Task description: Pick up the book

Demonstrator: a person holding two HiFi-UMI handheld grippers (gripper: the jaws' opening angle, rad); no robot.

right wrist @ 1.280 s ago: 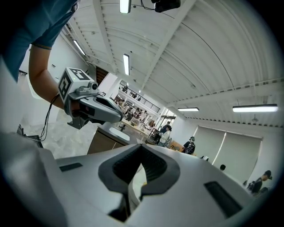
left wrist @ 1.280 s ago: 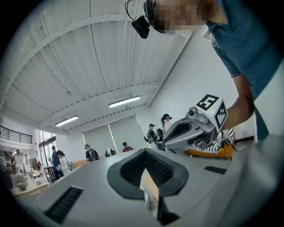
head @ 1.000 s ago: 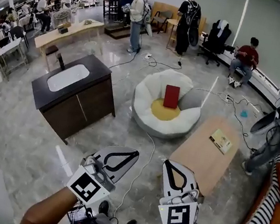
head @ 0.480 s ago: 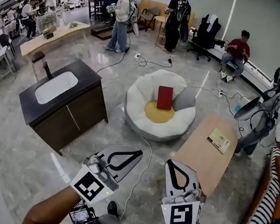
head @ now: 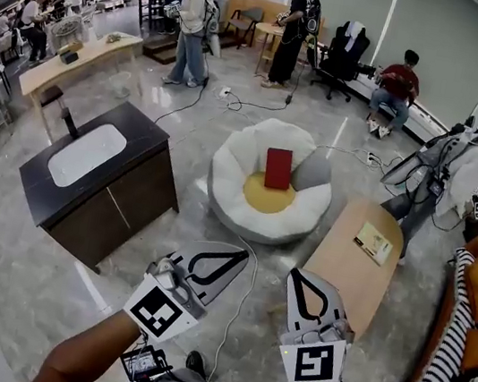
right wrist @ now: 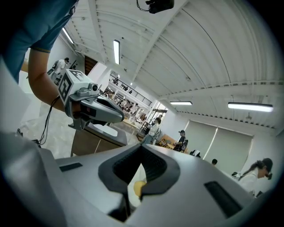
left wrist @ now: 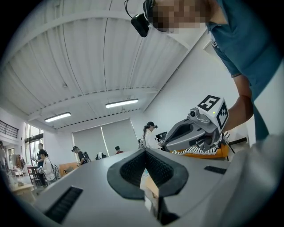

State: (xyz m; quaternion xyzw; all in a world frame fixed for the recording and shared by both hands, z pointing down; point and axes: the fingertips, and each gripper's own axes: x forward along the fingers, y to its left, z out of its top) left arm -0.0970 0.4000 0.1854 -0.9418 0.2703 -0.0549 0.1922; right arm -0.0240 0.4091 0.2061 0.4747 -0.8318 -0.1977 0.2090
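Observation:
A red book [head: 277, 168] stands against a yellow cushion [head: 266, 195] on a white beanbag [head: 235, 162] in the middle of the floor. A thin yellowish book [head: 374, 243] lies on a low wooden table [head: 340, 266] to the right. Both grippers are held side by side at the bottom of the head view, well short of either book. My left gripper [head: 235, 259] [left wrist: 145, 151] is shut and empty. My right gripper [head: 300, 278] [right wrist: 142, 147] is shut and empty too, near the table's near end. Each gripper view shows the other gripper beside it.
A dark cabinet [head: 129, 194] with a white sink stands at the left. A cable [head: 248, 278] runs over the floor between the grippers toward the beanbag. A person [head: 459, 177] stands beyond the table at the right. An orange sofa [head: 477, 289] with a striped cloth lines the right edge.
The beanbag, cabinet and table have drawn nearer and lower in the head view as I walk forward. Both grippers stay shut, side by side. The person at the right has stepped closer to the table.

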